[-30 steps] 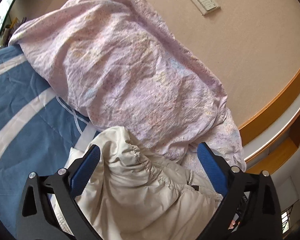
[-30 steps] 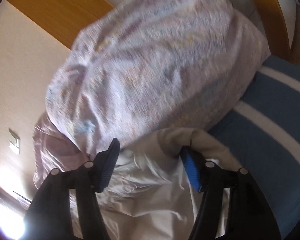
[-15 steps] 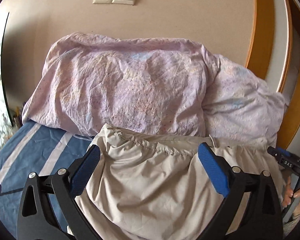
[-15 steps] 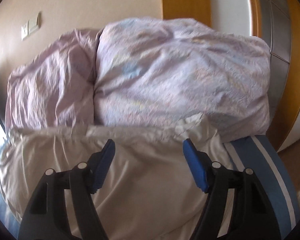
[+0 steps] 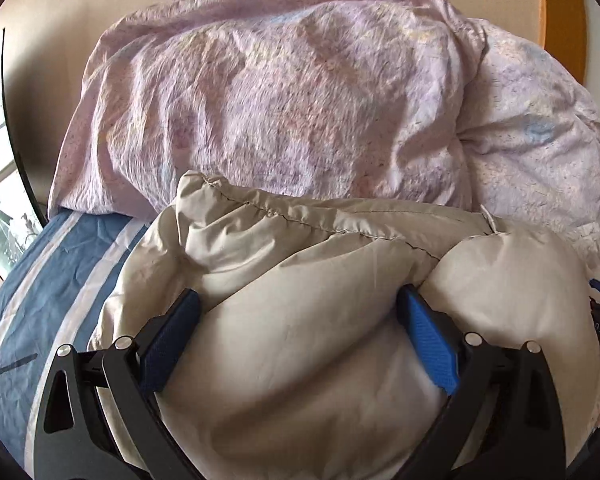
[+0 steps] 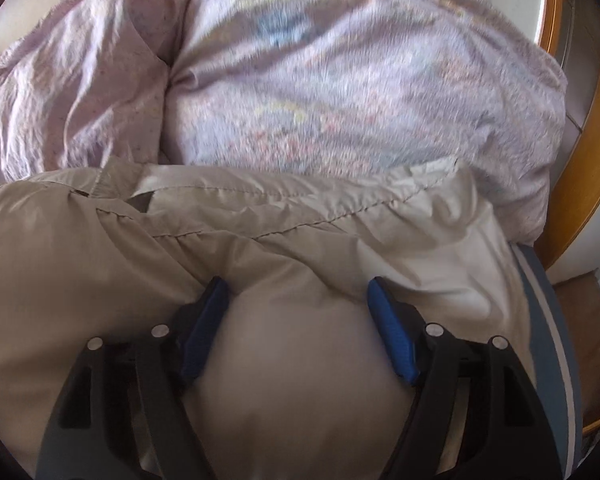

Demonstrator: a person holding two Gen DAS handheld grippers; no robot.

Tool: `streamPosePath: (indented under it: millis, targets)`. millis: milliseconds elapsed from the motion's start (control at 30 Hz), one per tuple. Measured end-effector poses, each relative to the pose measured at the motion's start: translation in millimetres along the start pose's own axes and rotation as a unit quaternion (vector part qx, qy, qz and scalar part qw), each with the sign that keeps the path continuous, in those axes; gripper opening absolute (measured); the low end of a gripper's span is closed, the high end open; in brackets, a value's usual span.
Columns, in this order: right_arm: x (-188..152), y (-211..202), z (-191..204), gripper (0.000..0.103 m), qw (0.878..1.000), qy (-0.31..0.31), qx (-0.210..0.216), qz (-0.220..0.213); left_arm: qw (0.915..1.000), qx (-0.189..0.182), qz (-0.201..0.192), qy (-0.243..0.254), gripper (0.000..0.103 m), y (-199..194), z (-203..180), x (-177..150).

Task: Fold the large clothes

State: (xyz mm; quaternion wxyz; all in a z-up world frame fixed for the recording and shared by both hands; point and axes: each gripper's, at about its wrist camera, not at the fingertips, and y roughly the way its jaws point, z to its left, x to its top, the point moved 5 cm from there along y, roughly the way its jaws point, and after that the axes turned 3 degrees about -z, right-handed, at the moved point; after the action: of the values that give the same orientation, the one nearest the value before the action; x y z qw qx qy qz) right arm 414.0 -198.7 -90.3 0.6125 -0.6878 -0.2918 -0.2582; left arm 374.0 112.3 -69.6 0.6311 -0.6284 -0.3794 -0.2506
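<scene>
A puffy beige jacket (image 5: 300,320) lies on the bed against the pillows; it also fills the lower half of the right wrist view (image 6: 260,240). My left gripper (image 5: 298,304) is open, its blue pads pressed down into the padding with a bulge of jacket between them. My right gripper (image 6: 298,292) is open too, its pads sunk into the jacket the same way. A stitched seam runs across the jacket just beyond both grippers. The jacket's lower part is hidden under the grippers.
Two lilac patterned pillows (image 5: 280,92) (image 6: 360,80) lean on the beige wall right behind the jacket. The blue bedsheet with white stripes (image 5: 40,280) shows at left and at the right edge (image 6: 548,300). A wooden frame (image 6: 592,160) stands at right.
Both grippers have come down and forward onto the jacket; their pads now press into the padding. The views, tilted a second ago, have levelled.
</scene>
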Motion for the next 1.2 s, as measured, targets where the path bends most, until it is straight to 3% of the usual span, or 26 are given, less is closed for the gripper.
streamPosePath:
  millis: [600, 733, 833, 933, 1033, 1133, 1200]
  targets:
    - [-13, 37, 1, 0.079, 1.000, 0.020, 0.010, 0.002, 0.9994, 0.026, 0.012, -0.018, 0.102, 30, 4, -5]
    - [-10, 23, -17, 0.079, 0.999, 0.036, 0.032, 0.003, 0.9995, 0.010, 0.023, -0.017, 0.102, 16, 9, -6]
    - [-7, -6, -43, 0.078, 0.994, 0.085, 0.056, -0.028, 0.9993, -0.005, 0.007, -0.036, 0.102, -6, 19, -2]
    - [-3, -22, -70, 0.079, 0.991, 0.116, 0.050, -0.049, 0.9988, 0.005, -0.019, -0.044, 0.102, -18, 28, 7]
    - [-7, -11, -80, 0.078, 0.993, 0.113, 0.025, -0.023, 0.9986, 0.032, -0.012, -0.039, 0.102, -9, 32, 10]
    - [-18, 16, -81, 0.078, 0.993, 0.115, 0.018, 0.033, 0.9972, 0.058, 0.007, -0.046, 0.102, 8, 42, 4]
    - [-25, 22, -84, 0.078, 0.993, 0.109, 0.011, 0.037, 0.9965, 0.063, 0.017, -0.053, 0.102, 18, 47, -2]
